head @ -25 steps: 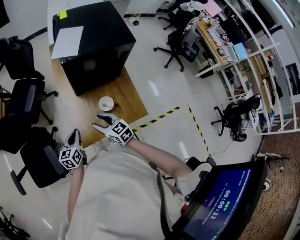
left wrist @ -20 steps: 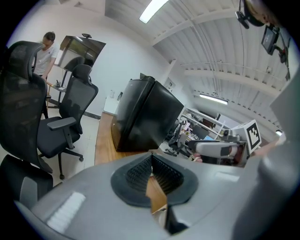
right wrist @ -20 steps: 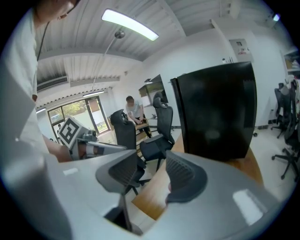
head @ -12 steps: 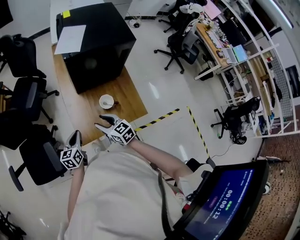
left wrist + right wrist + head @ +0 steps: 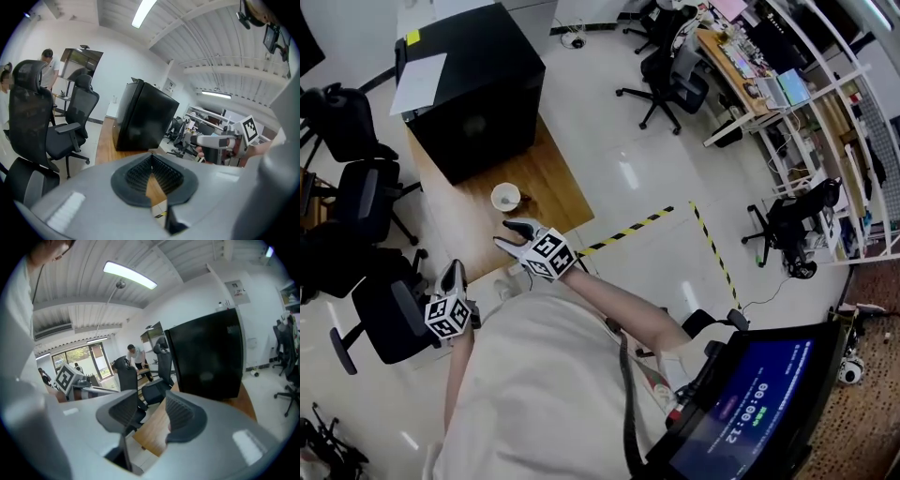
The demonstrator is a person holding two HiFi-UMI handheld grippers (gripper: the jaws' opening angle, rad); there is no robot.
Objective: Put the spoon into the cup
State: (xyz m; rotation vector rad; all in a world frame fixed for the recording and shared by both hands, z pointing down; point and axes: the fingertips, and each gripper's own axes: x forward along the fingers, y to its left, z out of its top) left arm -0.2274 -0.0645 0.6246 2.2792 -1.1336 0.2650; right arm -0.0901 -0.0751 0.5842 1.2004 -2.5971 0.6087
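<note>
Aim your right gripper (image 5: pixel 511 234), half open and empty with its jaws just narrowed, at the cup (image 5: pixel 505 197) on the far wooden table (image 5: pixel 558 192); your left gripper (image 5: pixel 451 274) is shut on nothing, and the spoon is too small to spot.

White cup (image 5: pixel 505 196) — upright, on wooden table (image 5: pixel 558 183), before black box (image 5: pixel 473 89)

We hold our right gripper (image 5: pixel 510 234) out ahead on a bare, outstretched forearm (image 5: pixel 619 302). Its fingers (image 5: pixel 185 416) stand apart with nothing between them, and they have just been closing a little. Our left gripper (image 5: pixel 452 270) is drawn in close beside the body, elbow bent, its fingers (image 5: pixel 136 173) meeting tip to tip on nothing. Both grippers point forward, tilted slightly down.
</note>
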